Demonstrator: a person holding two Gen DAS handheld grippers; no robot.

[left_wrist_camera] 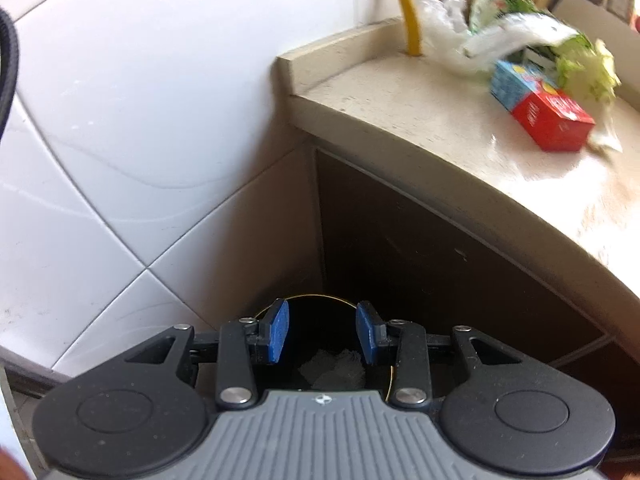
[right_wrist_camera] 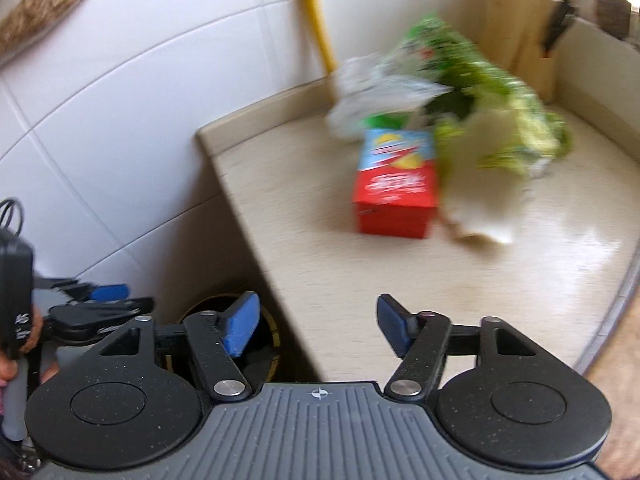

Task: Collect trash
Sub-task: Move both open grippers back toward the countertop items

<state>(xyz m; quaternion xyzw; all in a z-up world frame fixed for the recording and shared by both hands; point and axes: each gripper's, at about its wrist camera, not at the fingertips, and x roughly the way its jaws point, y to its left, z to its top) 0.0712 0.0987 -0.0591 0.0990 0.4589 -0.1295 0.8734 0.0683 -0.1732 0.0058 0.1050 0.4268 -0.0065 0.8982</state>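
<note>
The counter [right_wrist_camera: 304, 208] carries the rubbish in a loose heap against the back wall, well above the bin [left_wrist_camera: 320, 360] on the floor at its end. Greatest risk: the lettuce [right_wrist_camera: 516, 132] and wrappers [right_wrist_camera: 384, 88] overlap, so a pinch may drag neighbours off the edge. The carton [right_wrist_camera: 394, 184] looks slick and wide; a shallow grip could let it slip. The right gripper [right_wrist_camera: 318, 326] is open and empty, as is the left gripper [left_wrist_camera: 322, 330] over the bin.
</note>
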